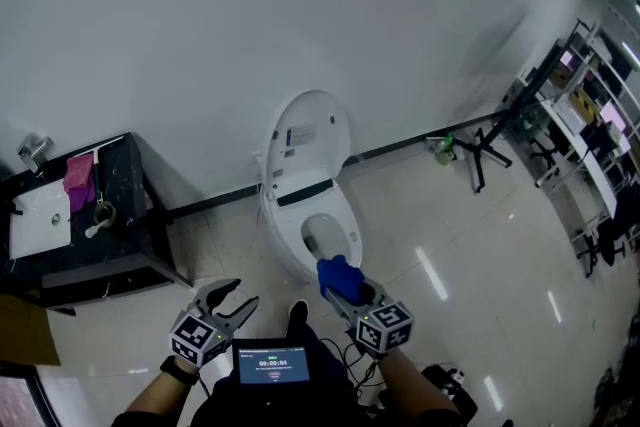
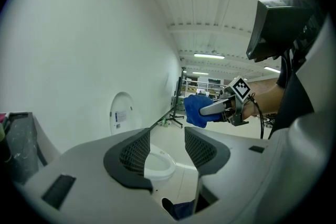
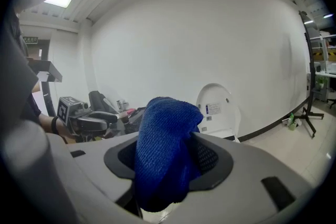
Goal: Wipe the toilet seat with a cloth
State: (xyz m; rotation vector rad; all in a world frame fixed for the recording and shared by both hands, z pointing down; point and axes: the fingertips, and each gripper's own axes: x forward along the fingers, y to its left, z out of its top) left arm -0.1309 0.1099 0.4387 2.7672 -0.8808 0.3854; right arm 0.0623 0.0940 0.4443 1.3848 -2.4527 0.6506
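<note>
The small dark tablet screen (image 1: 271, 364) at your chest shows a row of light digits like a timer, with a short green line above it. The figures are too small to read for certain. The white oval toilet lid (image 1: 310, 130), standing raised, bears a rectangular sticker (image 1: 302, 135) with a blue strip and fine print that cannot be made out in any view. The cubes on your left gripper (image 1: 238, 297) and right gripper (image 1: 345, 283) carry black-and-white square marker patterns, no letters.
</note>
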